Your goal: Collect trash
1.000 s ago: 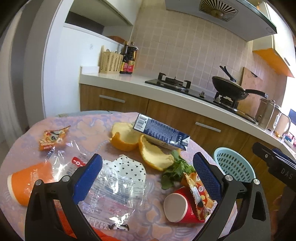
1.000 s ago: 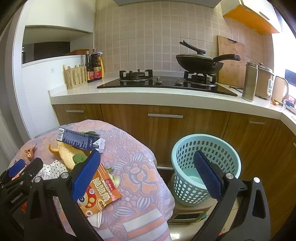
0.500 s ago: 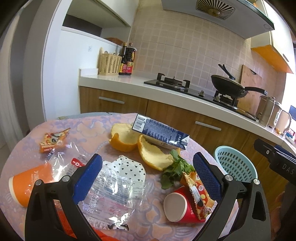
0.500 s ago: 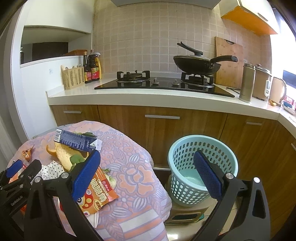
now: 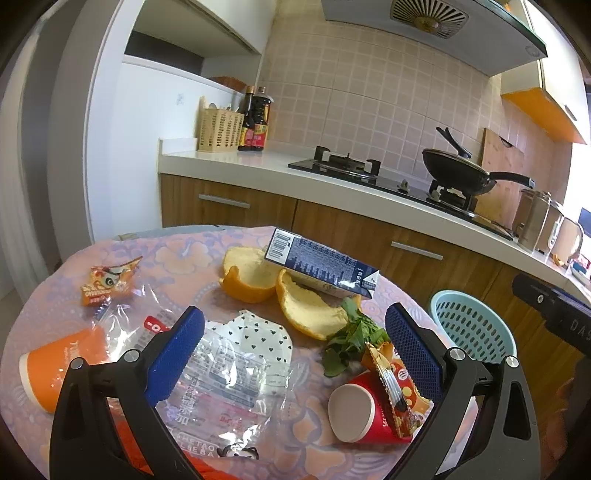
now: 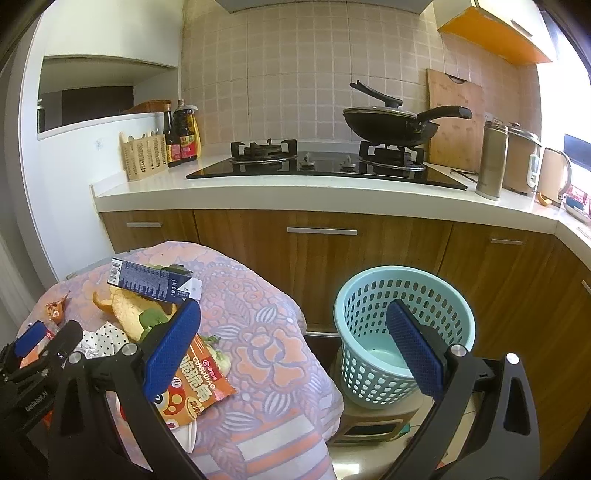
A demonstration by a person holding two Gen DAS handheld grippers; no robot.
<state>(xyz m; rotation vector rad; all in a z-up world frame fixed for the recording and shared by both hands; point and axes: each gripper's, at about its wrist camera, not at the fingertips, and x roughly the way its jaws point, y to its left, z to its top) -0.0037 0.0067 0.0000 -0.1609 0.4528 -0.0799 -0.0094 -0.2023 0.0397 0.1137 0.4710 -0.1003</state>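
Trash (image 5: 236, 373) untouched across frames, basket (image 6: 402, 332) empty; left gripper (image 5: 295, 354), right gripper (image 6: 291, 347) hovered spread, nothing collected.

Home kitchen — shown by gas hob (image 6: 325, 162) set into white countertop (image 6: 332, 199), black wok (image 6: 391, 125) seated on right burner. Tiled backsplash (image 6: 295, 74) and range hood (image 5: 428, 22) seen above; wood-front cabinets (image 6: 321, 251) with metal handles below. Sauce bottles (image 6: 183, 133) and utensil basket (image 6: 142, 157) kept at counter's end, cutting board (image 6: 454, 122) leaned on wall, kettle (image 6: 554, 177) beside it. Flowered tablecloth (image 6: 266, 332) — domestic, not commercial.
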